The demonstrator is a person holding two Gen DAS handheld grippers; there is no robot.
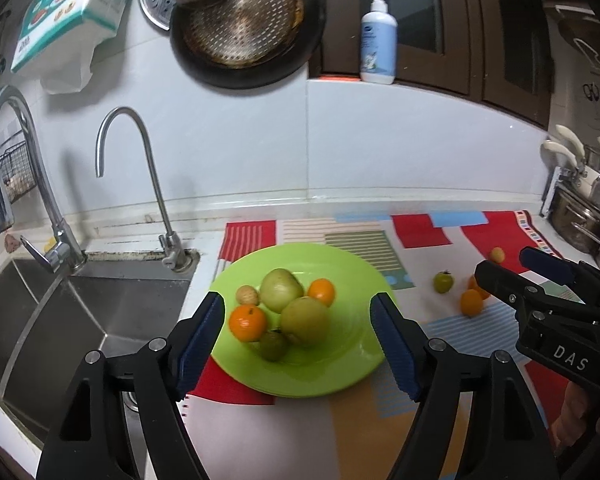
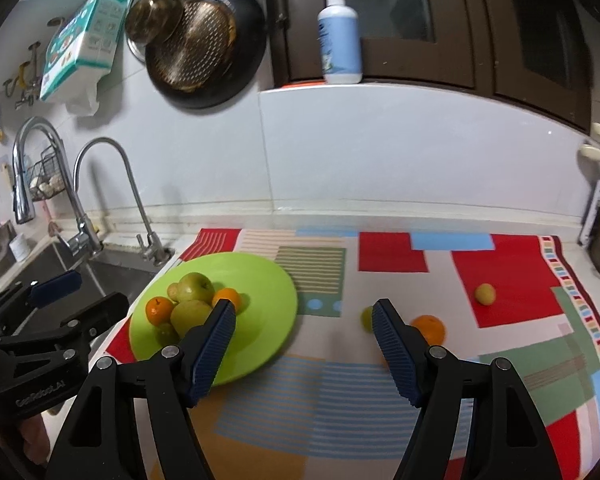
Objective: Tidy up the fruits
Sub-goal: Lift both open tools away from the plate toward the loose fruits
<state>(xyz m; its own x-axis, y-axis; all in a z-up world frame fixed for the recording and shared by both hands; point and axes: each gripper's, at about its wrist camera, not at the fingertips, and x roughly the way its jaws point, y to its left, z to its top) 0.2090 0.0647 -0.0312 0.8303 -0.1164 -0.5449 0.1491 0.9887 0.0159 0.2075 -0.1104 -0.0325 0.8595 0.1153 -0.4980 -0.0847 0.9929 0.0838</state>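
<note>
Left wrist view, items left to right: sink (image 1: 80,320); two taps (image 1: 140,184); green plate (image 1: 352,360) on a patterned mat (image 1: 420,236) on the table, bearing two oranges (image 1: 247,322), two large green fruits (image 1: 305,320), a small green one and a small tan one.

Left gripper (image 1: 298,344): jaws wide, empty, above the near plate rim.

Loose fruit right of plate, on the mat: small green fruit (image 2: 366,318), oranges (image 2: 429,328) (two or three, partly hidden), small yellow fruit (image 2: 485,293) furthest right.

Right gripper (image 2: 304,344): jaws wide, empty, between plate and loose fruit.

Step judged: gathering part done; loose pieces remain. Next move calls for closing on the small green fruit or nearest orange.

Obstruction: none apparent; round fruit may roll.
</note>
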